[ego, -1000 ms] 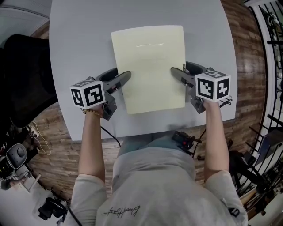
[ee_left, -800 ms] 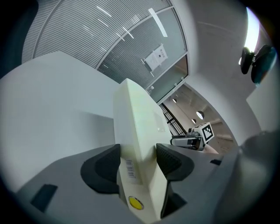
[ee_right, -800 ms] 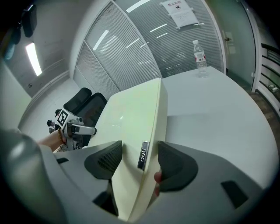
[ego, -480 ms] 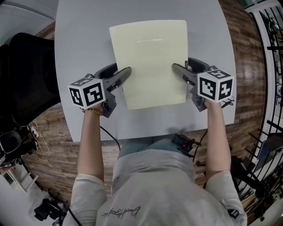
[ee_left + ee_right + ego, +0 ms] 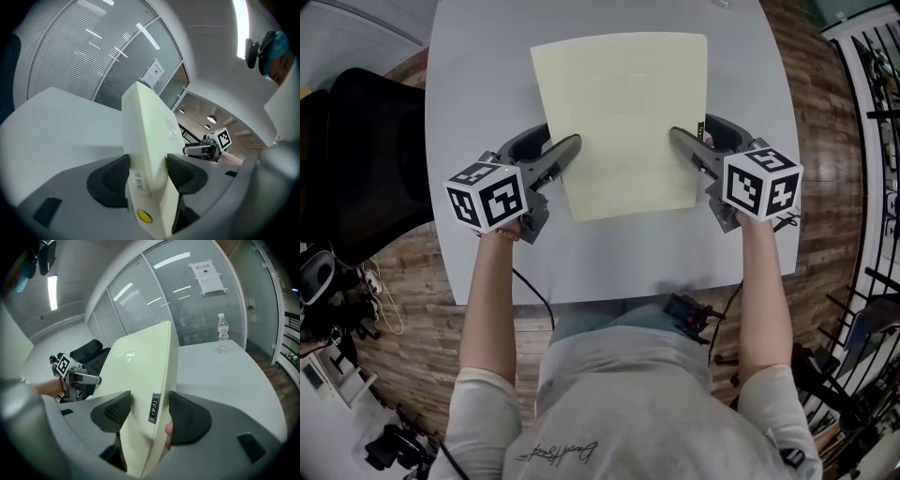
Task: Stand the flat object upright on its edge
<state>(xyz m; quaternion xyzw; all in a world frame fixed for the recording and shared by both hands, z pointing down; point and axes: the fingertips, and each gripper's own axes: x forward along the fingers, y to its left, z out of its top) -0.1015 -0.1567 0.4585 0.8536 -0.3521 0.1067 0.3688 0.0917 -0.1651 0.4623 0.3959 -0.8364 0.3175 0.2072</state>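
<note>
The left claw (image 5: pixel 567 150) and right claw (image 5: pixel 680 141) each clamp 1 side edge of the pale yellow board (image 5: pixel 623 112), pads pressed on both faces. The board hangs between them over the grey tabletop (image 5: pixel 483 75), tilted with its far edge raised. A bottle (image 5: pixel 223 339) stands beyond.

The pale grey table (image 5: pixel 487 75) carries one clear water bottle (image 5: pixel 223 340) — upright, at about two o'clock in the right gripper view.

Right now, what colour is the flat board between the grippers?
The board is plain pale yellow; head view shows it best.
</note>
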